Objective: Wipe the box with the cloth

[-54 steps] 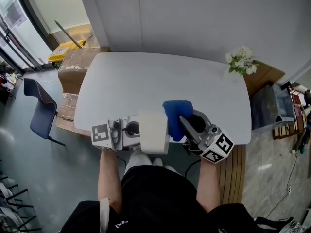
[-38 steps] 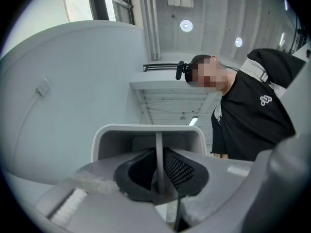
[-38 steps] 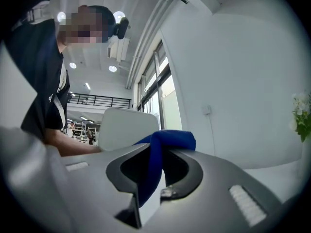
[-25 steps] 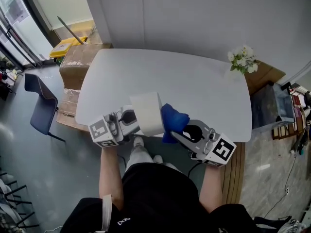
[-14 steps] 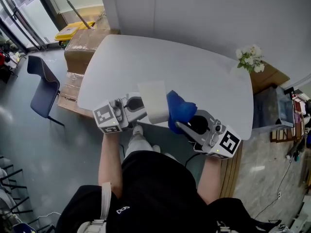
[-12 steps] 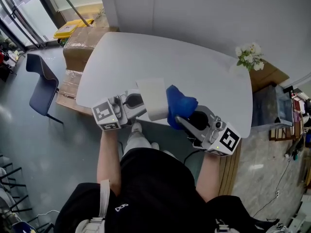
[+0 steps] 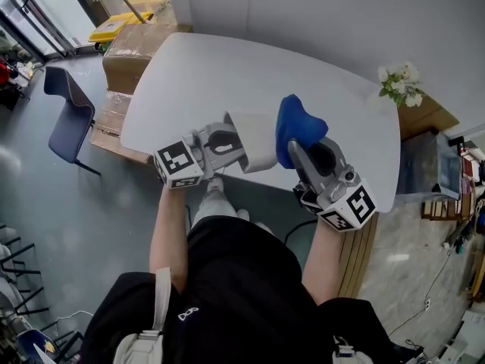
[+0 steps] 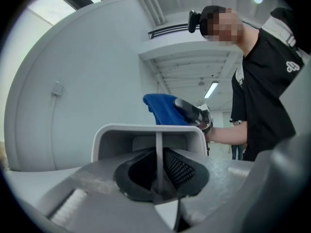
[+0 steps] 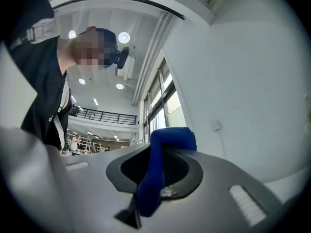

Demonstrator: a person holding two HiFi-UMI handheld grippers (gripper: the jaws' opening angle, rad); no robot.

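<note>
Clamped in the left tongs (image 7: 232, 141) (image 8: 156, 165): a white open box (image 7: 256, 138) (image 8: 146, 134), taken by one thin wall, with both dark pads pressed flat against that wall and no more than its thickness between them. Pinched tight in the right tongs (image 7: 292, 147) (image 9: 152, 179): a blue cloth (image 7: 297, 123) (image 9: 163, 150), bunched into a lump beyond the tips and trailing back down through the narrow slot between the closed jaws. From the head view, lump of cloth directly ahead of the right tongs and hard up beside the far side of the box from the left tongs; actual contact impossible to confirm. From the left gripper view, same cloth poking up just past the box's far rim. Both tongs held close together, tips facing each other, above the near edge of the pale counter (image 7: 212, 74), with most of that counter spread out beyond them.
</note>
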